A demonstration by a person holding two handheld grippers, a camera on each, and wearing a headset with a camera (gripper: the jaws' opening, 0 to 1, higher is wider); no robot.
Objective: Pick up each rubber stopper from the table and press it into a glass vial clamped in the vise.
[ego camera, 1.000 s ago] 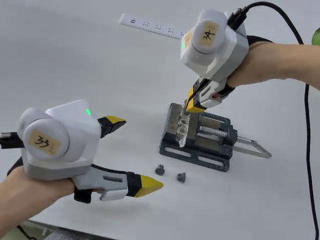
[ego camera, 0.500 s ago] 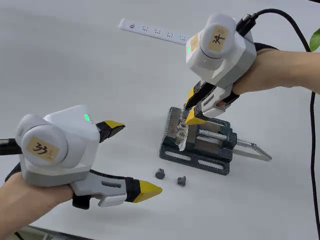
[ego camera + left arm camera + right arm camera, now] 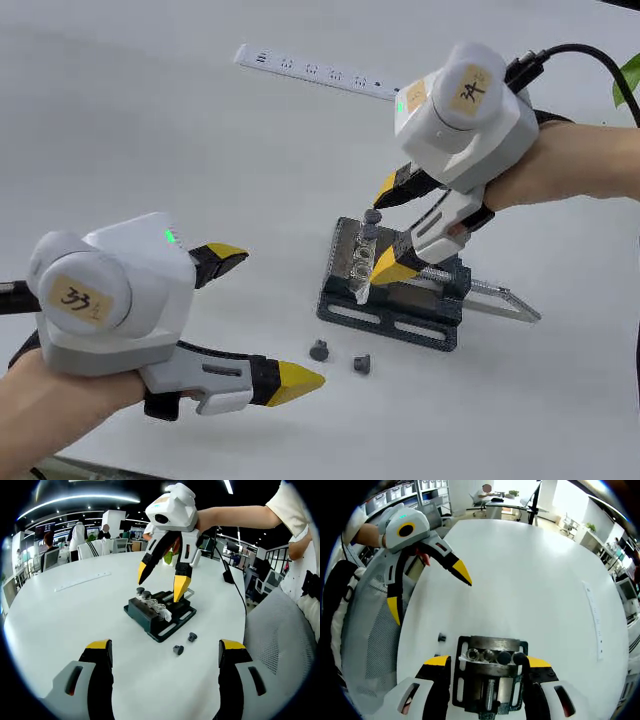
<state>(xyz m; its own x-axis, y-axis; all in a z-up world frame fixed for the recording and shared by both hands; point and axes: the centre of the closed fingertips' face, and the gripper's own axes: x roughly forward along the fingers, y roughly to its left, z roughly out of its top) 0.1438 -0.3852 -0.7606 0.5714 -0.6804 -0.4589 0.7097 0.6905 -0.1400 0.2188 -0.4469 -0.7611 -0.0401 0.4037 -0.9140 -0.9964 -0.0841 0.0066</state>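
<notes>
A dark vise [image 3: 400,322] on the white table clamps a row of glass vials [image 3: 360,268]. The far vial carries a grey rubber stopper [image 3: 372,216]. In the right gripper view two vials [image 3: 479,655] stand unplugged beside two dark stoppered ones [image 3: 505,657]. My right gripper [image 3: 385,235] hangs open just above the row, one jaw on each side, holding nothing. Two loose stoppers [image 3: 319,349] [image 3: 362,364] lie in front of the vise. My left gripper [image 3: 262,316] is open and empty at the front left; the left gripper view has the stoppers [image 3: 178,650] between its jaws' line.
A white power strip [image 3: 310,68] lies at the back of the table. The vise's handle [image 3: 505,300] sticks out to the right. A black cable [image 3: 590,55] runs along the right side. People and office desks are in the background [image 3: 80,535].
My right gripper, nearly shut over the far vial before, has opened and drawn back up and to the right, leaving a stopper in that vial. The left gripper stayed put.
</notes>
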